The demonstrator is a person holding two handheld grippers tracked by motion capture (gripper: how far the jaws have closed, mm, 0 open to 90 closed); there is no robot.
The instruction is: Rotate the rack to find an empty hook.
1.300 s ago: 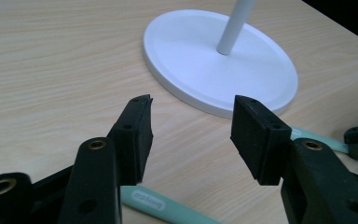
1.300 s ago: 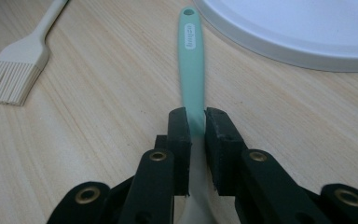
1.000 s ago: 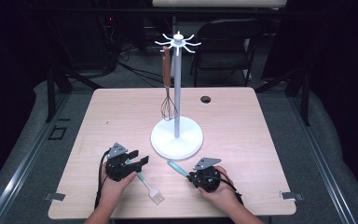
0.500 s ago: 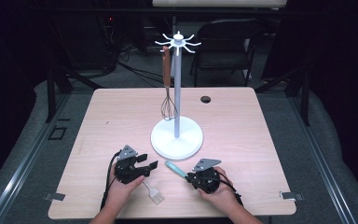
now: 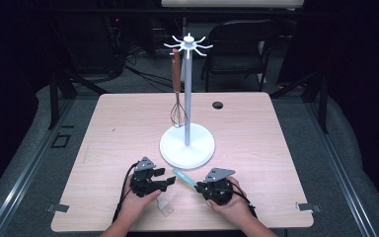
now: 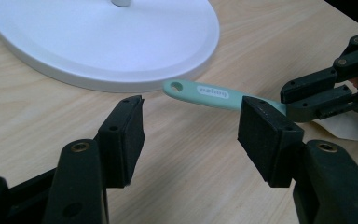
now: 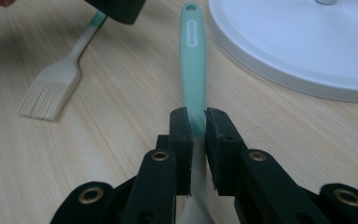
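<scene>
My right gripper [image 7: 196, 126] is shut on a teal-handled utensil [image 7: 192, 51]. The handle points toward the white stand base [image 7: 307, 42], and its pale head is hidden under the jaws. My left gripper [image 6: 191, 135] is open and its jaws have just been opening, with nothing pressed between the pads. The teal handle [image 6: 205, 93] lies just ahead of them. In the high view the left gripper [image 5: 169, 181] sits left of the utensil [image 5: 182, 176] and the right gripper [image 5: 201, 186]. A pastry brush [image 5: 164, 206] lies loose on the table.
A white stand [image 5: 187, 98] rises mid-table on a round base [image 5: 186, 146]. A whisk [image 5: 178, 114] with a brown handle hangs from one hook. A small dark hole [image 5: 217, 105] sits at the table's far side. A chair [image 5: 237, 44] stands beyond.
The left gripper has let go of the pastry brush, which stays on the table, and moved right toward the teal handle with its jaws wider. The right gripper has not moved.
</scene>
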